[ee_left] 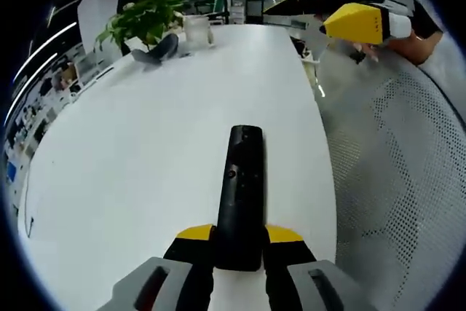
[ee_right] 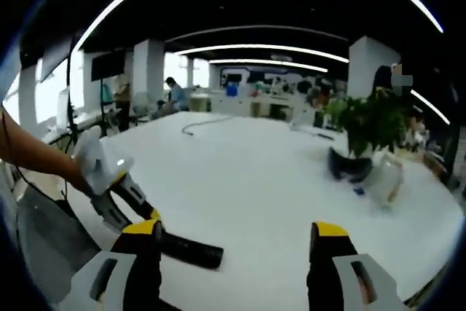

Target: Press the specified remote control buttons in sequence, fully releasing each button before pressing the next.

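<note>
White tabletop (ee_left: 131,172) spreads under both views, and at bottom centre of the left gripper view the left gripper (ee_left: 239,242) clamps the near end of a black remote control (ee_left: 240,194). Right gripper (ee_right: 237,242) stands wide, gripping nothing, at the bottom of its view; a potted plant (ee_right: 368,129) sits at right

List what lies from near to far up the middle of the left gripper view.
left gripper → black remote control → bare white table → potted plant at the far end.
</note>
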The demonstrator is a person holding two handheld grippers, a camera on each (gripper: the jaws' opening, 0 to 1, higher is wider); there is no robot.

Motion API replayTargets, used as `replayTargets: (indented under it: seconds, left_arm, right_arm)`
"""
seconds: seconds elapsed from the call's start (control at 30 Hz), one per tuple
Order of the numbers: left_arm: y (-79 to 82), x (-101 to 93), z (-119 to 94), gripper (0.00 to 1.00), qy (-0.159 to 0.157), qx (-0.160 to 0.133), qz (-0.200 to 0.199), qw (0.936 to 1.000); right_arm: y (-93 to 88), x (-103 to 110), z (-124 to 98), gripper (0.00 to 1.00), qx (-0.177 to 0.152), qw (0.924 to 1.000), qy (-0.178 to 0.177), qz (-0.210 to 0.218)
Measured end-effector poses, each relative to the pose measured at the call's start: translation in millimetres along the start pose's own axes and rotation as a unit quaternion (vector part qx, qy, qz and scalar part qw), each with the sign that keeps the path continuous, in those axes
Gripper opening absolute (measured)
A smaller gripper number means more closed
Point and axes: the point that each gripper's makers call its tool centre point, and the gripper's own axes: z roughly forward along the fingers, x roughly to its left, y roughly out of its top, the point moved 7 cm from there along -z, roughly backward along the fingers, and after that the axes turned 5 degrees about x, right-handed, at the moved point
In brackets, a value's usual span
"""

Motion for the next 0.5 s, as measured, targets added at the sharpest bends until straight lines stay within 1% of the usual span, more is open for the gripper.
replayTargets:
  seconds: [0.07, 0.1, 0.2, 0.3, 0.4, 0.5]
  left_arm:
    - [-0.2, 7.0, -1.8, 0.25, -0.005, 0.009, 0.002, 0.9999]
    - [1.0, 10.1, -2.3, 0.25, -0.009, 0.013, 0.011, 0.9998]
    - [3.4, 13.6, -1.2, 0.24, -0.015, 0.023, 0.025, 0.9993]
    - [5.6, 18.3, 0.2, 0.24, -0.018, 0.03, 0.028, 0.999]
    - [6.9, 21.8, 1.0, 0.24, -0.018, 0.036, 0.028, 0.9988]
    - [9.2, 28.7, 1.4, 0.23, -0.017, 0.047, 0.027, 0.9984]
  right_arm:
    - [0.6, 0.8, -0.5, 0.83, -0.004, 1.0, 0.001, -0.001]
    - [0.8, 0.6, -0.8, 0.84, -0.006, 1.0, 0.0, -0.001]
    - [2.4, -1.2, -1.6, 0.88, -0.016, 0.9998, -0.009, 0.0]
    - [3.0, -4.3, -2.0, 0.92, -0.023, 0.9996, -0.018, 0.005]
    - [1.6, -4.1, -0.3, 0.9, -0.014, 0.9997, -0.016, 0.008]
    - [0.5, -2.0, 0.6, 0.87, -0.009, 0.9998, -0.015, -0.001]
